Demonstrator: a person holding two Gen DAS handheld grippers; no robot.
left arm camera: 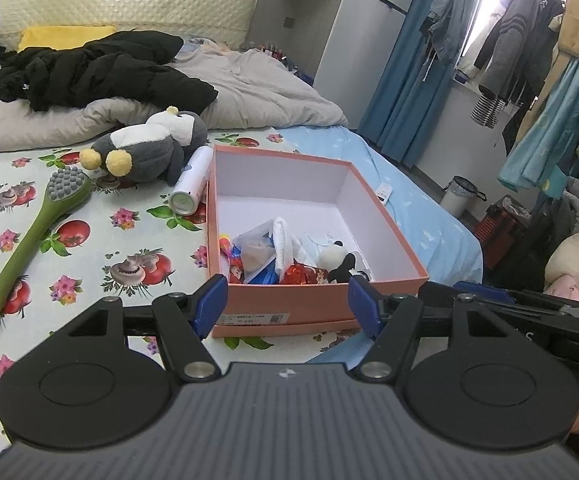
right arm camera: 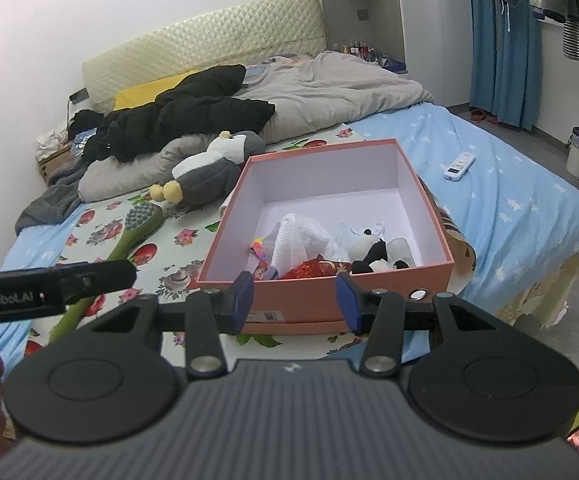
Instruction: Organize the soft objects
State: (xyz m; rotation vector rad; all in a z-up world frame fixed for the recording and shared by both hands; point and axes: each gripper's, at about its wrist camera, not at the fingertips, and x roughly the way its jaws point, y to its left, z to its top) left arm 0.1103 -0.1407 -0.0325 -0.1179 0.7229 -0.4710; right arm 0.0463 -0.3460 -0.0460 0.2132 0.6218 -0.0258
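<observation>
- Grippers: left gripper (left arm camera: 285, 306) and right gripper (right arm camera: 295, 300) both hover short of the near wall of the box, jaws spread, nothing held between the blue pads.
- Pink cardboard box (left arm camera: 289, 310) sits open on the fruit-print sheet (left arm camera: 89, 248); a panda plush (left arm camera: 339, 266), a white cloth (right arm camera: 301, 240), a face mask (left arm camera: 317, 240) and red wrapping already lie in its near end, far end bare.
- Penguin plush (left arm camera: 149, 146) remains outside, lying on the sheet just beyond the box's far left corner, against the grey quilt (left arm camera: 249, 92).
- Spray can (left arm camera: 191, 182) lies touching the box's left wall, close beside the penguin; a green massage brush (left arm camera: 25, 248) lies well to the left. Neither looks soft.
- Risk: reaching for the penguin over the can may roll it or nudge the box.
- Risk: plush is bulky; a pinch on a loose foot could slip, or the body could snag on the rim.
- Risk: both grippers sit near each other; a crossing reach invites collision.
- Remote control (right arm camera: 459, 165) on the blue sheet, well apart, no concern.
</observation>
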